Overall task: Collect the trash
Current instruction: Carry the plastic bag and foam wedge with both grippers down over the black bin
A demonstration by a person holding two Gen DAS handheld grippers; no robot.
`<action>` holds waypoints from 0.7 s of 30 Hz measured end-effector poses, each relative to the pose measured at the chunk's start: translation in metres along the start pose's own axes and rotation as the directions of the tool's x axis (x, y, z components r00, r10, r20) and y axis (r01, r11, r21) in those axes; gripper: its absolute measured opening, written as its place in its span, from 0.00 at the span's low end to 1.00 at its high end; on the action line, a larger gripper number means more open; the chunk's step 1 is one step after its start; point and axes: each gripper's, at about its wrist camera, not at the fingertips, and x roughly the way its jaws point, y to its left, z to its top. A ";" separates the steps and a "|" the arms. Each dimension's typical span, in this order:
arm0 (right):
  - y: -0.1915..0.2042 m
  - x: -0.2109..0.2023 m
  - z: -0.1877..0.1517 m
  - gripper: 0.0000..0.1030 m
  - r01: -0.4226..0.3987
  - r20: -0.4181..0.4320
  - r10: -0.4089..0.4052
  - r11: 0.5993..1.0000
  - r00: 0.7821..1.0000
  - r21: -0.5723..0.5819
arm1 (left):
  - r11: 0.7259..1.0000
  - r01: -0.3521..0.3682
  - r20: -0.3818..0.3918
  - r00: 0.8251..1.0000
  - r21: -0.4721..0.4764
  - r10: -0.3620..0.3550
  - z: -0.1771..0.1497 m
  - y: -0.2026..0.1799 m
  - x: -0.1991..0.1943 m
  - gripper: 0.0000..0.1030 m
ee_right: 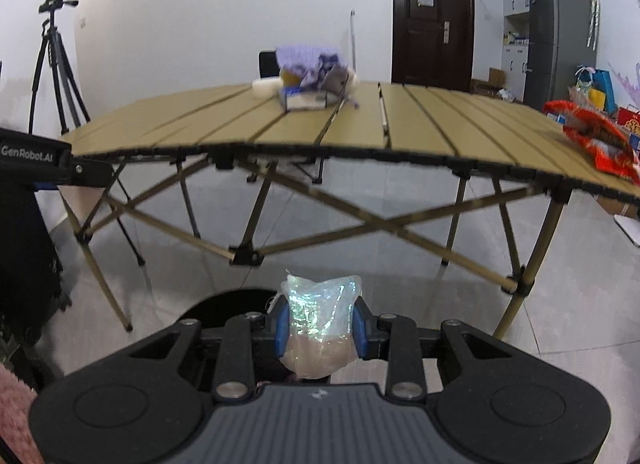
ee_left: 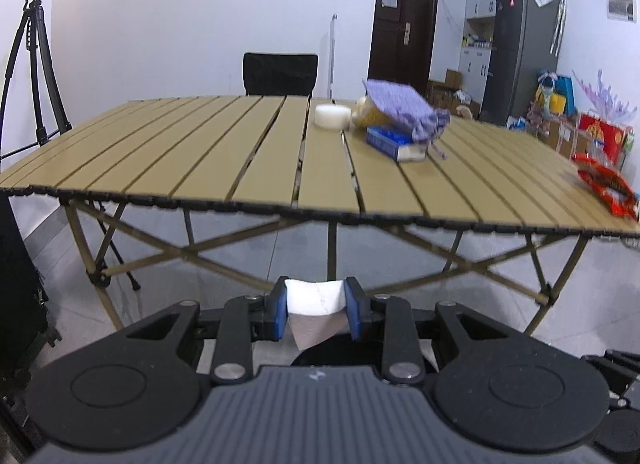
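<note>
My left gripper (ee_left: 316,304) is shut on a crumpled white paper tissue (ee_left: 314,300), held in front of the table's near edge and below it. My right gripper (ee_right: 320,318) is shut on a crumpled clear iridescent plastic wrapper (ee_right: 318,312), also below the tabletop. A dark round opening, perhaps a bin (ee_right: 236,306), shows just under and left of the right gripper; a dark curved rim (ee_left: 336,352) shows beneath the left one. A red snack wrapper (ee_left: 606,186) (ee_right: 596,142) lies at the table's right edge.
The slatted tan folding table (ee_left: 200,160) (ee_right: 420,124) carries a white roll (ee_left: 332,115), a blue box (ee_left: 396,143) and a purple cloth pouch (ee_left: 404,112) toward the back. A tripod with camera (ee_left: 36,64) stands left. A black chair (ee_left: 280,74), door and fridge are behind.
</note>
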 end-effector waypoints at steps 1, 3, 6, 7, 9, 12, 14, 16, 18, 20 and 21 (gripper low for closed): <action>0.001 0.000 -0.003 0.29 -0.001 -0.008 0.001 1.000 1.000 -0.002 | 1.000 -0.002 -0.008 1.000 0.006 0.002 -0.004 0.000 -0.001 0.28; 0.004 0.001 -0.008 0.29 -0.003 -0.026 0.003 1.000 1.000 -0.005 | 1.000 -0.007 -0.021 1.000 0.016 0.007 -0.011 0.000 -0.002 0.28; 0.006 0.002 -0.017 0.29 -0.006 -0.053 0.005 1.000 0.999 -0.006 | 0.999 -0.010 -0.045 0.999 0.032 0.012 -0.022 0.000 -0.004 0.28; 0.006 0.003 -0.020 0.29 -0.006 -0.063 0.006 1.000 0.998 -0.007 | 0.999 -0.008 -0.055 0.998 0.038 0.011 -0.025 0.000 -0.003 0.28; 0.008 0.004 -0.024 0.29 -0.007 -0.080 0.007 1.000 0.997 -0.010 | 0.998 -0.009 -0.075 0.997 0.054 0.013 -0.032 0.000 -0.002 0.28; 0.010 0.007 -0.031 0.29 -0.008 -0.106 0.006 1.000 0.994 -0.017 | 0.997 -0.015 -0.100 0.995 0.075 0.023 -0.041 0.001 0.000 0.28; 0.010 0.009 -0.035 0.29 -0.009 -0.124 0.006 1.000 0.992 -0.021 | 0.996 -0.018 -0.121 0.992 0.086 0.028 -0.048 0.003 0.002 0.28; 0.011 0.012 -0.040 0.29 -0.009 -0.146 0.006 1.000 0.989 -0.025 | 0.995 -0.023 -0.145 0.989 0.097 0.037 -0.056 0.005 0.005 0.28; 0.011 0.016 -0.046 0.29 -0.008 -0.169 0.004 1.000 0.986 -0.028 | 0.994 -0.026 -0.172 0.984 0.106 0.044 -0.064 0.007 0.009 0.28; 0.010 0.020 -0.051 0.29 -0.006 -0.191 0.000 1.000 0.982 -0.030 | 0.993 -0.029 -0.197 0.979 0.117 0.052 -0.071 0.009 0.013 0.28; 0.009 0.022 -0.054 0.29 -0.004 -0.202 -0.002 1.000 0.979 -0.030 | 0.992 -0.031 -0.211 0.976 0.123 0.056 -0.075 0.010 0.015 0.28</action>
